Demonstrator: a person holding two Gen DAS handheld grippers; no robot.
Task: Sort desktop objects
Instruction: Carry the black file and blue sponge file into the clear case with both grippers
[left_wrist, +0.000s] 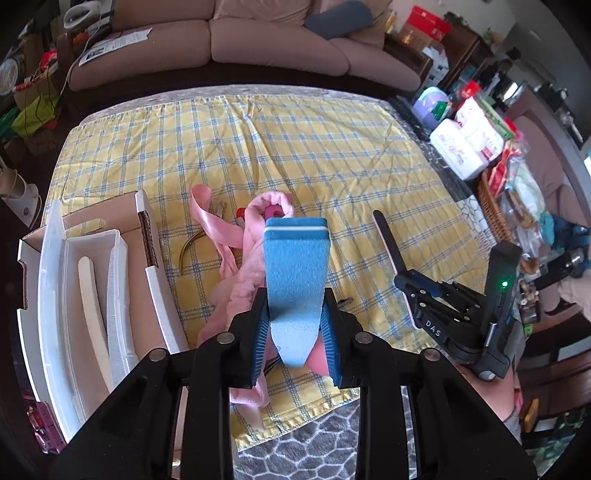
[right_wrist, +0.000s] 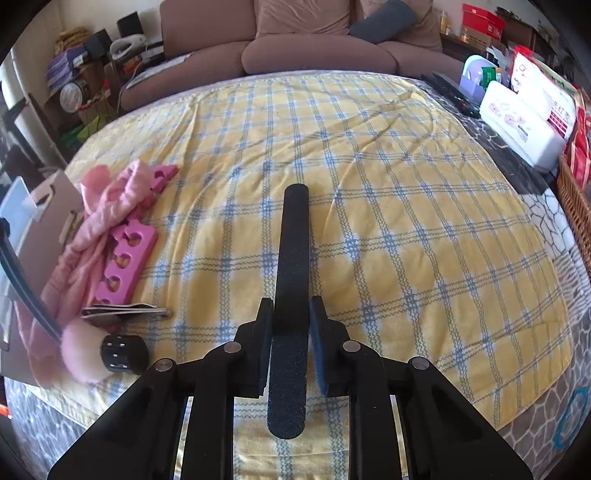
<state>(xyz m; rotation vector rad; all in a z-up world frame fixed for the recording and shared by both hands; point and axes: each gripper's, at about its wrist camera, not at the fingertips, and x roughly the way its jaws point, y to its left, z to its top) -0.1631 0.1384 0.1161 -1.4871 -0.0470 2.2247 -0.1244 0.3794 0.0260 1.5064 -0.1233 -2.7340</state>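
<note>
My left gripper (left_wrist: 295, 325) is shut on a blue nail buffer block (left_wrist: 295, 273) and holds it above the yellow checked cloth (left_wrist: 295, 147). My right gripper (right_wrist: 291, 332) is shut on a black nail file (right_wrist: 291, 258); it also shows in the left wrist view (left_wrist: 388, 243), at the right. A white tray (left_wrist: 74, 295) holding a white nail file (left_wrist: 92, 302) sits in a cardboard box (left_wrist: 144, 236) at the left. A pink headband (left_wrist: 236, 258), pink toe separators (right_wrist: 125, 258), a metal clipper (right_wrist: 125, 312) and a pink brush (right_wrist: 96, 354) lie on the cloth.
A curved metal tool (left_wrist: 192, 243) lies beside the pink ribbon. White boxes (left_wrist: 461, 147) and a wicker basket (left_wrist: 495, 210) stand along the table's right edge. A brown sofa (left_wrist: 258, 44) is behind the table.
</note>
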